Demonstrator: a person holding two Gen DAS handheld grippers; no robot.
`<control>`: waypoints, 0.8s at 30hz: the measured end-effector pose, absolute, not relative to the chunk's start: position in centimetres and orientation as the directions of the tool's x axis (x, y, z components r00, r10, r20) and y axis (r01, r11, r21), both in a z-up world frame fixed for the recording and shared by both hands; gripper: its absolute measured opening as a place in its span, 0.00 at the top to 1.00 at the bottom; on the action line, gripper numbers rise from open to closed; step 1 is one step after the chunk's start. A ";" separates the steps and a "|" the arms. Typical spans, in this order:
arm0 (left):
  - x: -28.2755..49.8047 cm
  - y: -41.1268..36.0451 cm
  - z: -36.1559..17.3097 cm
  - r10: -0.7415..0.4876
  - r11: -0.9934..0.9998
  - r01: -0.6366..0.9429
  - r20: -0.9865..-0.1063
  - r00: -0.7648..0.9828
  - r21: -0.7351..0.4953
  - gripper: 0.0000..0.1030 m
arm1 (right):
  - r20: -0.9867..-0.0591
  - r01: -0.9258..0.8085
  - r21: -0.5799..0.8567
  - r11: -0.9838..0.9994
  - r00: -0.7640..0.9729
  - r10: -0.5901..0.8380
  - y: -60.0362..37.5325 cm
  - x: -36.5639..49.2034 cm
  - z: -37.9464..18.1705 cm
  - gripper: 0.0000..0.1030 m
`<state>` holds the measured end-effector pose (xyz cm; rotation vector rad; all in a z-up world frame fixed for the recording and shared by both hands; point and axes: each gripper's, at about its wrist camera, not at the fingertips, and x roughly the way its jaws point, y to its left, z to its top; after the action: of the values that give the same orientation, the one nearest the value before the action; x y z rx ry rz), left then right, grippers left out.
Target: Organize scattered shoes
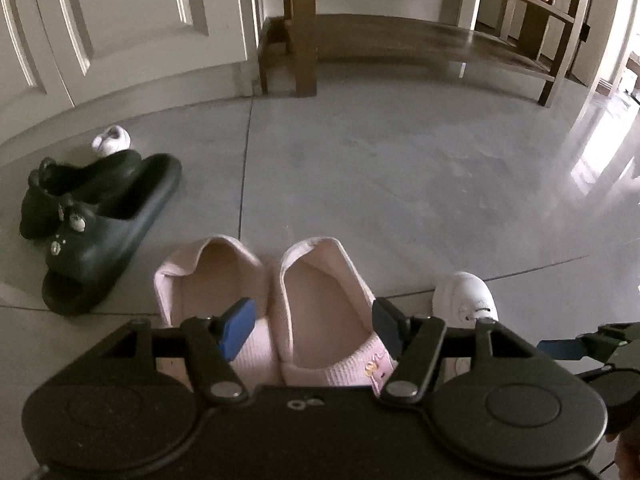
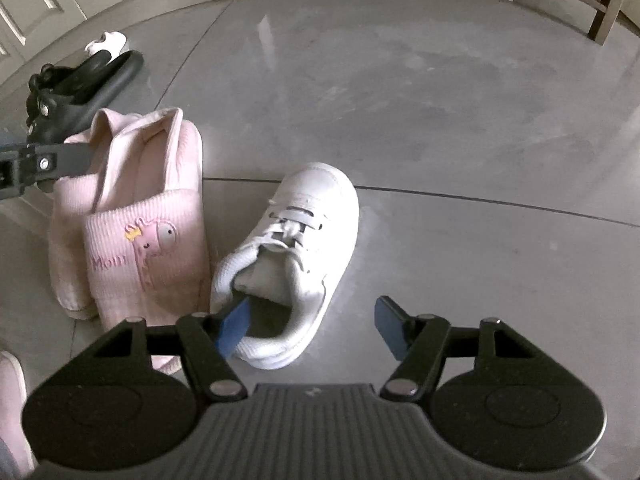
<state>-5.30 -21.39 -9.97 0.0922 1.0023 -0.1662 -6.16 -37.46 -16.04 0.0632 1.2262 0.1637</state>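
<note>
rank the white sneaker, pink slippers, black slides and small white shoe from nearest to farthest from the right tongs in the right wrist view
1. White sneaker: directly at the right tongs, heel between the open fingers.
2. Pink slippers: just left of the sneaker.
3. Black slides: farther back, on the left.
4. Small white shoe: farthest, behind the slides near the door.

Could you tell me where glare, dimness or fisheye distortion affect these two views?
Left wrist view: bright window glare streaks the floor at right; the door and tile seams bow from fisheye distortion; the black slippers look soft and dim. Right wrist view: flat, dim light, a faint sheen on the floor near the top, the white sneaker fairly sharp.
</note>
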 end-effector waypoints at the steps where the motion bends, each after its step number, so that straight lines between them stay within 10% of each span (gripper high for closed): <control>1: -5.5 -21.6 -10.1 -0.110 0.978 0.207 -0.850 0.515 -0.002 0.37 | -0.934 -0.103 0.117 0.988 0.327 0.144 -37.4 -6.3 -15.8 0.32; 24: -5.4 -29.5 -17.2 -0.242 0.865 0.494 -0.937 0.254 -0.089 0.40 | -0.929 0.080 0.122 0.989 0.359 0.085 -44.0 -11.6 -13.5 0.31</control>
<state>-5.44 -29.48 -17.16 0.2413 1.2171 -0.5065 -11.57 -44.03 -13.54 0.1557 1.2046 0.0031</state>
